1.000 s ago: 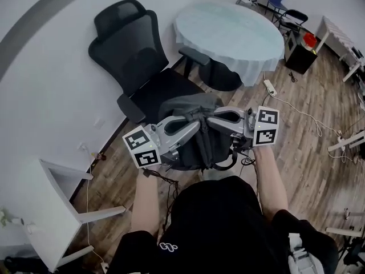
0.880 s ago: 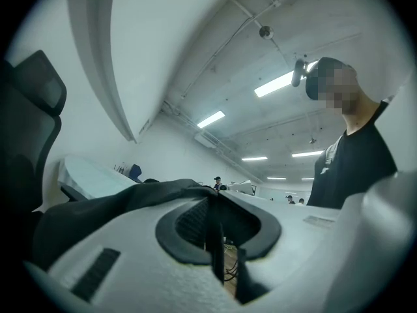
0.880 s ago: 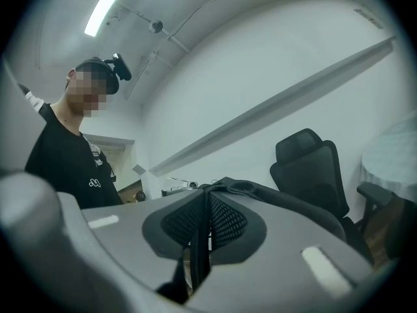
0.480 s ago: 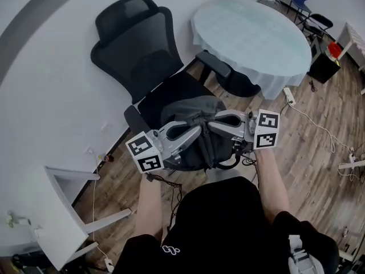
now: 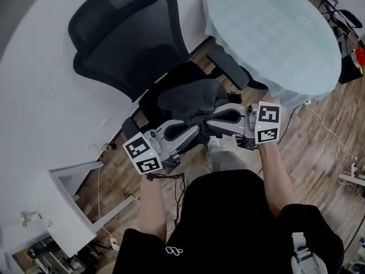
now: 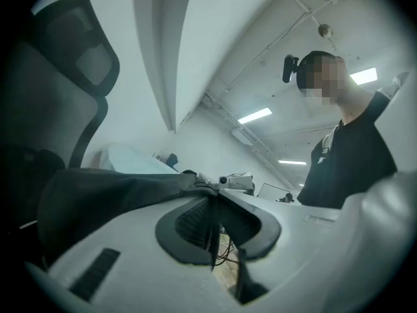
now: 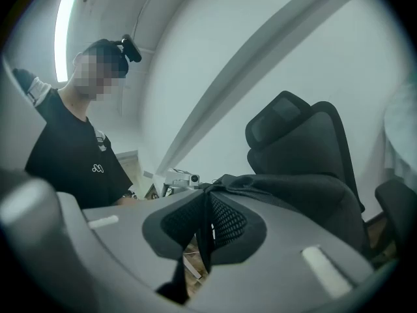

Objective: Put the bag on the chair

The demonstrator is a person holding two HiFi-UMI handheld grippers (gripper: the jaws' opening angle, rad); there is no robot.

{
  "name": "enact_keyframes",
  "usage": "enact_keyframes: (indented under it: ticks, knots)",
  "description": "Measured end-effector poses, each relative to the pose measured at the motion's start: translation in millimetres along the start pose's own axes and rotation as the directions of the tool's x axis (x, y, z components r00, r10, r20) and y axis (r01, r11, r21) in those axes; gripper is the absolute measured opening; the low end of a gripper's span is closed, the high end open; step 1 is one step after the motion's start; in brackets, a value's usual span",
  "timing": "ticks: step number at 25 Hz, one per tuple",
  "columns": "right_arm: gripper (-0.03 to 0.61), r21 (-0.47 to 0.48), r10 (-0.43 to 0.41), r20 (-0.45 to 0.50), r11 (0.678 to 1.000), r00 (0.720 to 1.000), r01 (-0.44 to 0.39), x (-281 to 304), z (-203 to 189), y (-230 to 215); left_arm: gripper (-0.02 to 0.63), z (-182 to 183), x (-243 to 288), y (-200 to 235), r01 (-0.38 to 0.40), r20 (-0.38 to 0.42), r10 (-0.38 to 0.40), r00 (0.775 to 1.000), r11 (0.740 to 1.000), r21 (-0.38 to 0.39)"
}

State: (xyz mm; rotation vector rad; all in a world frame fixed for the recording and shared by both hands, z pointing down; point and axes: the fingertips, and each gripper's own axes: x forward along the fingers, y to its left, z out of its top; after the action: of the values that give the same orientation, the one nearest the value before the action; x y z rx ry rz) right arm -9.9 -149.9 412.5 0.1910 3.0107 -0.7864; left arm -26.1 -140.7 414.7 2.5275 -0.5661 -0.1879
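Note:
A dark grey bag (image 5: 191, 97) hangs over the seat of a black mesh office chair (image 5: 122, 41); whether it rests on the seat I cannot tell. My left gripper (image 5: 197, 131) and right gripper (image 5: 209, 124) meet tip to tip at the bag's near top edge, each shut on a bag strap. In the left gripper view the gripper (image 6: 212, 192) pinches a thin dark strap, and the bag (image 6: 98, 194) spreads to the left below the chair back (image 6: 71, 64). Seen from the right gripper (image 7: 208, 192), the bag (image 7: 300, 191) lies in front of the chair (image 7: 296, 135).
A round table with a pale green cloth (image 5: 274, 30) stands just right of the chair, close to its armrest (image 5: 228, 67). A white desk (image 5: 63, 210) is at the lower left. Cables (image 5: 325, 130) run over the wooden floor at right. A white wall is behind the chair.
Both grippers have carried the bag forward toward the chair, and it now sits further over the seat. The chair and table look nearer and larger.

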Motion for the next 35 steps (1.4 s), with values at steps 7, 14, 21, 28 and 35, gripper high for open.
enact_keyframes:
  ticks: [7, 14, 21, 28, 35]
  knots:
    - [0.037, 0.039, 0.012, -0.001, 0.999, 1.0, -0.012, 20.1, 30.4, -92.4, 0.035, 36.7, 10.7, 91.3, -0.065, -0.011, 0.065, 0.998, 0.996, -0.067]
    - [0.038, 0.053, -0.026, 0.0, 0.998, 1.0, 0.026, 26.0, 35.6, -114.4, 0.035, 45.0, 12.7, 112.4, -0.076, -0.057, 0.073, 0.996, 0.996, -0.054]
    - [0.038, 0.09, -0.087, -0.025, 0.992, 0.996, 0.088, 41.0, 36.2, -160.5, 0.035, 50.8, 10.9, 160.8, -0.073, -0.078, 0.065, 0.995, 0.991, -0.11]
    - [0.038, 0.185, -0.201, -0.077, 0.96, 0.977, 0.212, 46.8, 8.4, -223.9, 0.037, 27.0, 14.8, 228.0, -0.148, -0.123, 0.123, 0.985, 0.963, -0.227]
    - [0.029, 0.355, -0.36, 0.012, 0.874, 0.933, 0.332, 44.5, -6.6, -278.3, 0.046, 14.8, 23.5, 283.8, -0.286, -0.039, 0.295, 0.955, 0.876, -0.388]
